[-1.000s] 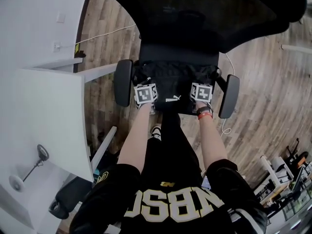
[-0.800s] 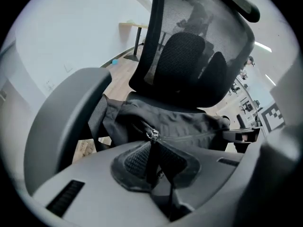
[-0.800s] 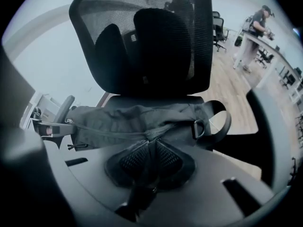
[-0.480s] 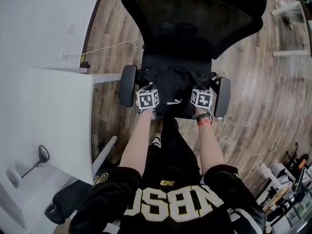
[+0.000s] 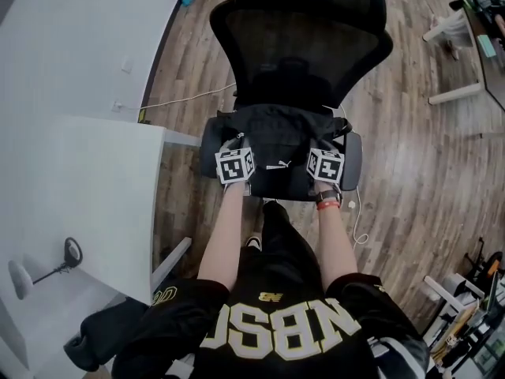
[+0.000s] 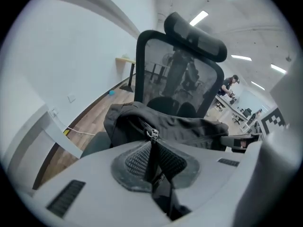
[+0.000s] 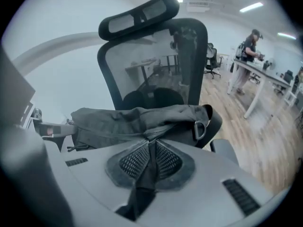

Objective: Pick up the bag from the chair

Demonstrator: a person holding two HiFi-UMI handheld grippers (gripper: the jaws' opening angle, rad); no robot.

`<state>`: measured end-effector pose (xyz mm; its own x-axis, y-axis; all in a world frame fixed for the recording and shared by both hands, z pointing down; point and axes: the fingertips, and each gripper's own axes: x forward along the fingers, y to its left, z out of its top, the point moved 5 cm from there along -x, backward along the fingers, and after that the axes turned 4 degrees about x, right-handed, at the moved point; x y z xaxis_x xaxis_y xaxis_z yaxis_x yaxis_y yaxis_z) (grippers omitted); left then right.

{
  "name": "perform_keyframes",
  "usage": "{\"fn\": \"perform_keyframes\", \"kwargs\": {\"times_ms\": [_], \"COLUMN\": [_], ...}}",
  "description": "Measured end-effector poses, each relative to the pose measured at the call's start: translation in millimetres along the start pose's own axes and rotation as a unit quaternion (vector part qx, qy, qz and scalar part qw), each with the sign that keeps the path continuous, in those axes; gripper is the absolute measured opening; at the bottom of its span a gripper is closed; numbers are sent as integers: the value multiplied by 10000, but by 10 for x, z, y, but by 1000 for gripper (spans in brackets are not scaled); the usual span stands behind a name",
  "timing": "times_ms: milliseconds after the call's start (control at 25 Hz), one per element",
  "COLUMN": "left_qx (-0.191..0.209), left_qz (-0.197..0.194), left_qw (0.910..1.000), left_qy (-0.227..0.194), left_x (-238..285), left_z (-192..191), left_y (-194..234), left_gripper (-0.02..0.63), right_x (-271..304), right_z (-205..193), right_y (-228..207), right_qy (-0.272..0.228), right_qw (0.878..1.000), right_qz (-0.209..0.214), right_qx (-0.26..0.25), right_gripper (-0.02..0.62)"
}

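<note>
A black bag (image 5: 276,142) with a small white logo hangs in front of the black mesh-backed office chair (image 5: 304,46), held at both ends. My left gripper (image 5: 236,164) is shut on the bag's left end, my right gripper (image 5: 324,164) on its right end. In the left gripper view the jaws (image 6: 154,148) pinch dark fabric just below a zipper pull, with the bag (image 6: 189,126) bunched beyond. In the right gripper view the jaws (image 7: 150,148) clamp a fold of the bag (image 7: 123,119), and a metal D-ring (image 7: 200,129) shows at its right end. The bag hides the chair seat.
A white desk (image 5: 79,188) stands close on the left, with a white cable (image 5: 181,99) running across the wood floor beside it. White table legs (image 5: 458,93) stand at the far right. A person (image 7: 250,46) stands at a distant desk.
Both grippers have risen with the bag, which now spreads over the armrests instead of lying between them on the seat. The chair looks smaller and farther below.
</note>
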<state>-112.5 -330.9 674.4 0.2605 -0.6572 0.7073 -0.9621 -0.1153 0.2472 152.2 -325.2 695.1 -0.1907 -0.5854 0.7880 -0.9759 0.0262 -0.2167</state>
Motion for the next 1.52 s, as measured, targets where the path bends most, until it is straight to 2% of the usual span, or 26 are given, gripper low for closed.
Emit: {"fn": "perform_keyframes", "kwargs": {"times_ms": [120,320,520,680,840,1080,1280,1520], "left_qx": [6,294,487,527,690,733,871,1241], "left_qz": [30,-26,28,18,111,-20,-160,-189], "left_qw": [9993,9956,9893,9823,9729,9570,9439,9230], "left_qy": [-369,-892,-1377,-1800,-2204,-2806,-3180,-3636], "left_x": [-286,-741,-1081,-1436,-1757,-2133,-2342,-2631], "left_z": [244,595,845,1068,1369,1749,1999,2251], "left_y": [-60,-176,-228,-253,-286,-374,-501,-694], "left_gripper": [40,40,37,37,35,35,35,35], "right_x": [-229,-680,-1114,-1438,-1743,-2171,-2551,-3003], "right_z": [167,512,777,968,1227,1555,1793,2018], "right_y": [125,304,498,668,861,1041,1114,1191], "right_qy": [-325,-907,-1454,-1833,-2203,-2800,-3279,-3780], "right_qw": [9993,9957,9886,9821,9734,9566,9399,9196], "right_qz": [55,120,-9,137,312,414,328,288], "right_qx": [-153,-167,-385,-410,-546,-699,-895,-1029], "right_gripper": [41,41,40,40,37,37,37,38]}}
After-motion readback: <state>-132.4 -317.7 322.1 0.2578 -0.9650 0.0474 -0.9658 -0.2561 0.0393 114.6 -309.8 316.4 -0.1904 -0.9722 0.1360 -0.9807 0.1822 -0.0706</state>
